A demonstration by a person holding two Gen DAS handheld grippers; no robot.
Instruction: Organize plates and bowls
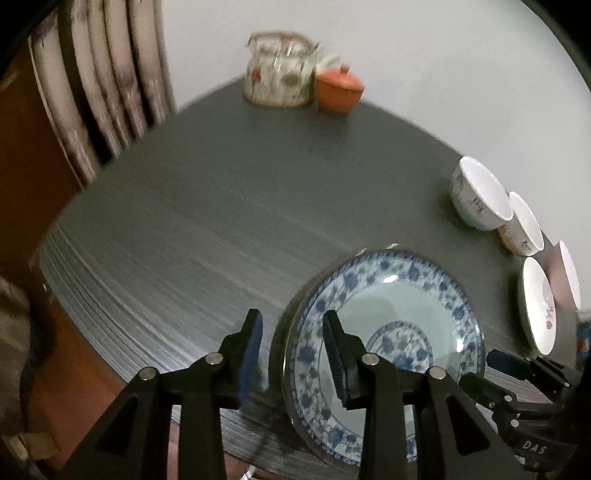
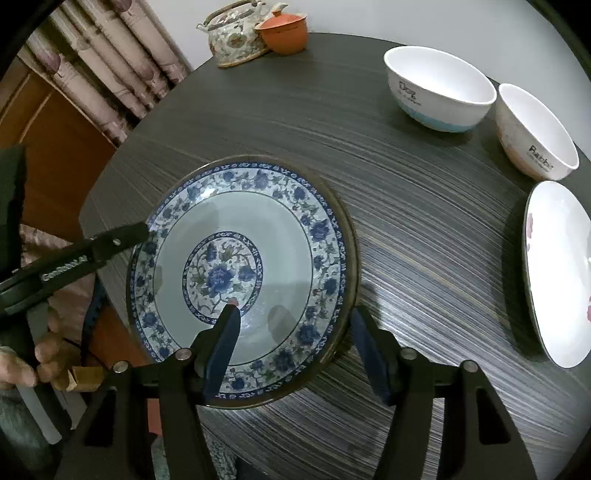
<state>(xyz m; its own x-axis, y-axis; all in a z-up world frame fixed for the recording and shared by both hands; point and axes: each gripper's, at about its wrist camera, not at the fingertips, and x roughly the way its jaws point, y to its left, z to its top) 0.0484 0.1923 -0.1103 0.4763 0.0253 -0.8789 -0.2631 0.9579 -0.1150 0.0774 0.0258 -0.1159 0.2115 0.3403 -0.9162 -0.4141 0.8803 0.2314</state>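
While my right gripper (image 2: pixel 291 350) stands open with its jaws astride the near rim of the blue-and-white plate (image 2: pixel 258 221), one finger over the well and the other just outside the edge, nothing is clamped yet. My left gripper (image 1: pixel 291 354) is open too, straddling the opposite rim from the far side, one finger above the glaze and one off the plate. The plate lies flat on the dark striped table (image 2: pixel 406 258), directly under both tools and close to the table's edge. I judge it stiff, fairly heavy for its thin lip, glazed and therefore slippery, and apt to chip if it knocks the table. The broad patterned rim is the place to pinch, pads set deep so the weight does not lever it loose. Further out to my right tool's right lies a white plate (image 2: pixel 554 277) with a pink motif, and beyond it two white bowls (image 2: pixel 439 88) stand side by side, near each other. At the far side of the table sit a floral teapot (image 2: pixel 236 37) and an orange lidded cup (image 2: pixel 284 31).
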